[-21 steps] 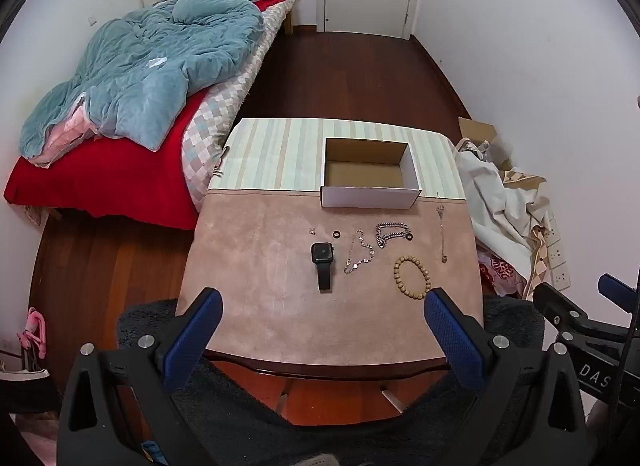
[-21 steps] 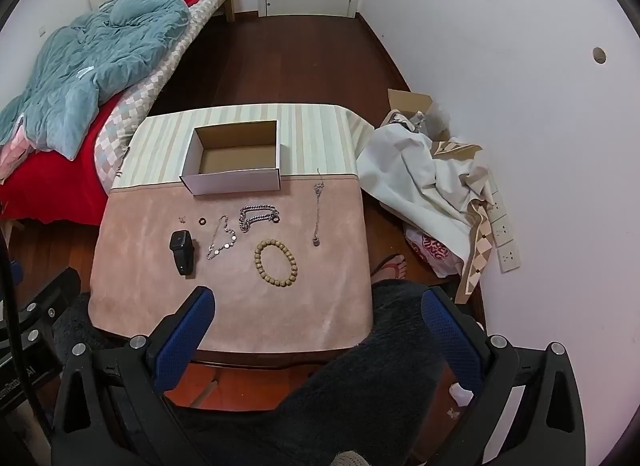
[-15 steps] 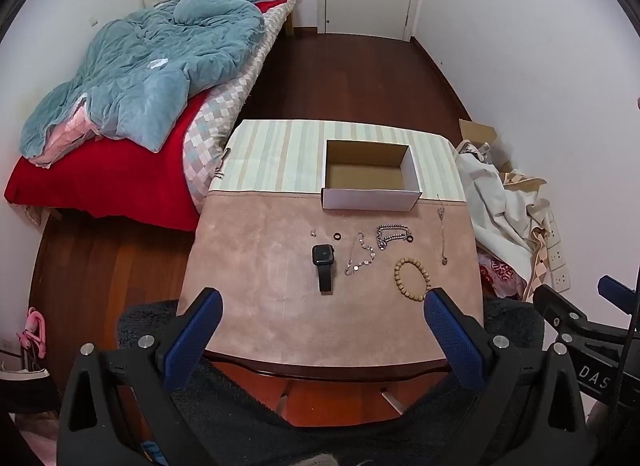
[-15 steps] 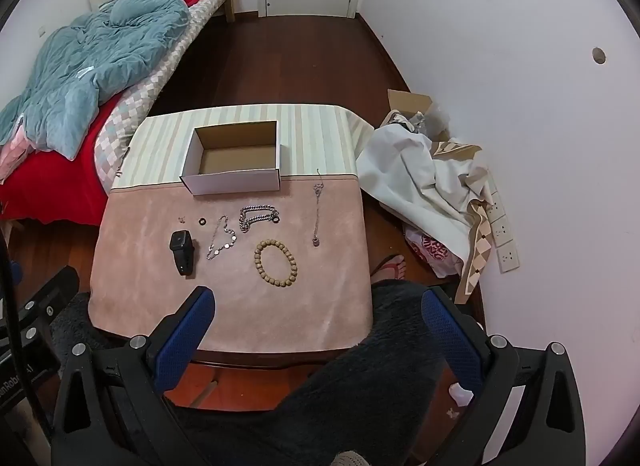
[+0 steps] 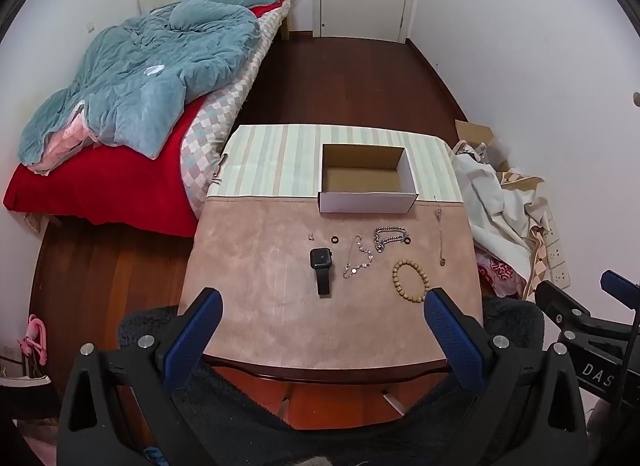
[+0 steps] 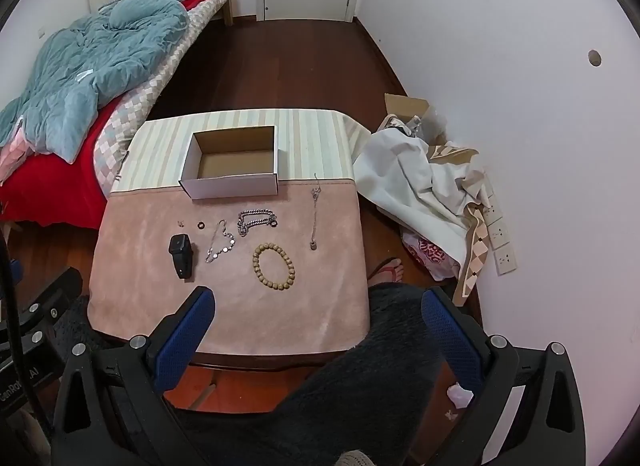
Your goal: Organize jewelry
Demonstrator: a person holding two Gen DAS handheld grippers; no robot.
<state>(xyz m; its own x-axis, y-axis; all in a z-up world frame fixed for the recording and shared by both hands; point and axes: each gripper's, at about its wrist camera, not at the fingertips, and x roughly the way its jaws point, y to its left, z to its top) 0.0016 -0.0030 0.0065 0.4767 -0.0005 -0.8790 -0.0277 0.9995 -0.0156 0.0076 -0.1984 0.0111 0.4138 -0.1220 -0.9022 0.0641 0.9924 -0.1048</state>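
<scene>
Wooden bead bracelet [image 6: 274,266] lies on pink mat [image 6: 160,298], right of black watch [image 6: 181,250], with chain pieces beyond. White open box [image 6: 232,165] sits at mat's far edge. Left gripper [image 5: 324,330] and right gripper [image 6: 320,326] hover near table edge, jaws wide apart, holding nothing.

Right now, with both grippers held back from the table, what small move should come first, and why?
Probably bring the right gripper down over the wooden bead bracelet. Both grippers are open and hold nothing, the white box is empty, and every piece lies on the pink mat. The bracelet is the nearest piece to that gripper.
</scene>
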